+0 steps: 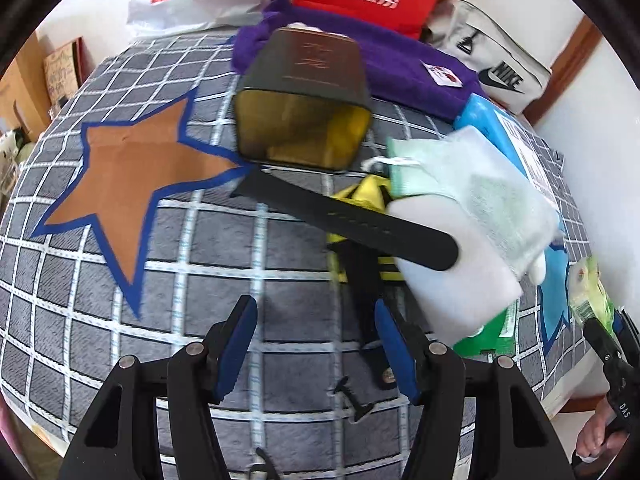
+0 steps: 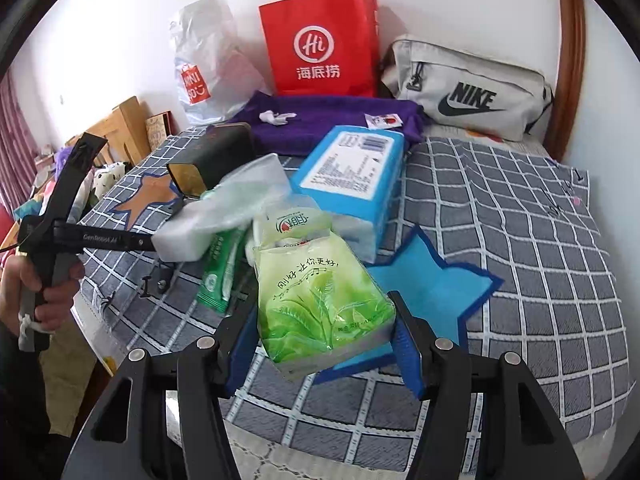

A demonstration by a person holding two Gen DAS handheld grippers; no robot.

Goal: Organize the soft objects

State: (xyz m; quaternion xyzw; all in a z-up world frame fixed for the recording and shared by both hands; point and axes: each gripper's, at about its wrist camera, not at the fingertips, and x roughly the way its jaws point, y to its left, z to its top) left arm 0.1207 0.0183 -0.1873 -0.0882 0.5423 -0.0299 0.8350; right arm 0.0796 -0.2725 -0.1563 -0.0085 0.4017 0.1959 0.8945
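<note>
My right gripper [image 2: 320,344] is shut on a green tissue pack [image 2: 324,304] and holds it over the blue star patch [image 2: 432,280]. My left gripper [image 1: 316,336] is open and empty above the grey checked cover, just short of a black strap [image 1: 348,220] and a yellow-black item [image 1: 360,196]. A white foam block [image 1: 452,276] with a plastic-wrapped cloth [image 1: 480,184] lies to its right; the block also shows in the right wrist view [image 2: 180,236]. A blue tissue pack [image 2: 352,168] and a green sachet [image 2: 220,272] lie in the pile.
A dark tin box [image 1: 304,100] lies on its side with its open mouth toward me. A purple towel [image 1: 400,68], a red paper bag [image 2: 320,40], a white plastic bag [image 2: 204,60] and a grey Nike pouch [image 2: 468,88] stand at the back. An orange star patch [image 1: 132,176] lies left.
</note>
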